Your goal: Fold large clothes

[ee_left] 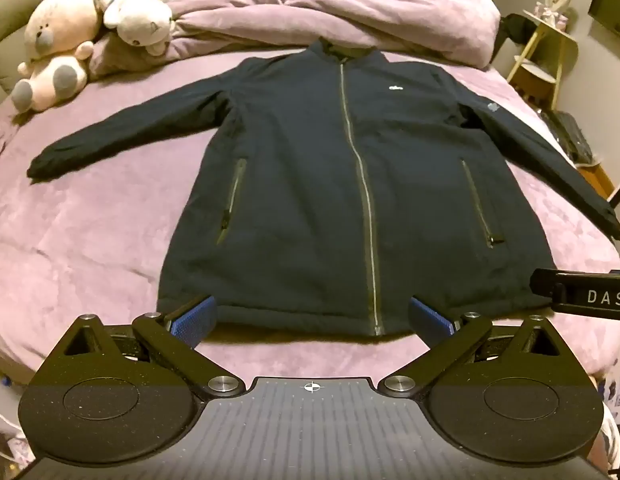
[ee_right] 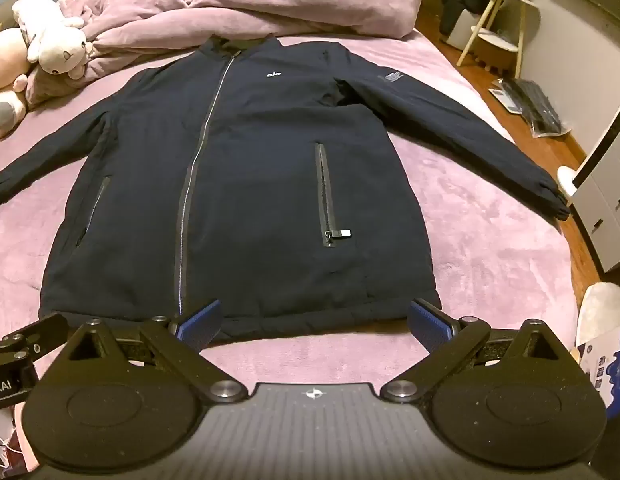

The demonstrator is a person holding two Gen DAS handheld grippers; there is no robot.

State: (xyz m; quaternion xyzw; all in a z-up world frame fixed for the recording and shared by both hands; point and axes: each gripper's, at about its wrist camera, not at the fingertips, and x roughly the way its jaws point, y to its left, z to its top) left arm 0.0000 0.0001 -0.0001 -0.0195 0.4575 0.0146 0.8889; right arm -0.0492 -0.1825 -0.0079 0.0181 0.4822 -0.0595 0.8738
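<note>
1. A dark jacket (ee_left: 310, 184) is laid flat and face up on a bed (ee_left: 90, 232) covered in purple fabric, zipped shut, with both sleeves spread outward. Its hem lies just ahead of both pairs of jaws.

2. The left gripper (ee_left: 311, 316) is held just short of the hem, its jaws spread wide and pinching nothing. The jacket's middle zip is seen just ahead, between the blue pads (ee_left: 194, 318).

3. The right gripper (ee_right: 313, 318) is likewise held just short of the hem, jaws spread wide and empty. The hem's right corner lies just beyond its right pad.

4. No fold is judged to have been started.

5. Risks: only the top layer of the padded fabric could be pinched, so the back would be left behind and the fold would bunch. The far sleeve (ee_right: 469, 140) reaches close to the bed's edge and could be dragged off it. The soft bedding could be caught together with the hem.

6. Beyond the collar, well ahead of the jaws, a crumpled duvet (ee_left: 349, 16) is heaped; the collar touches it. Stuffed toys (ee_left: 70, 40) lie ahead and to the left, apart from the left sleeve. Nothing is seen between the jaws and the hem.
</note>
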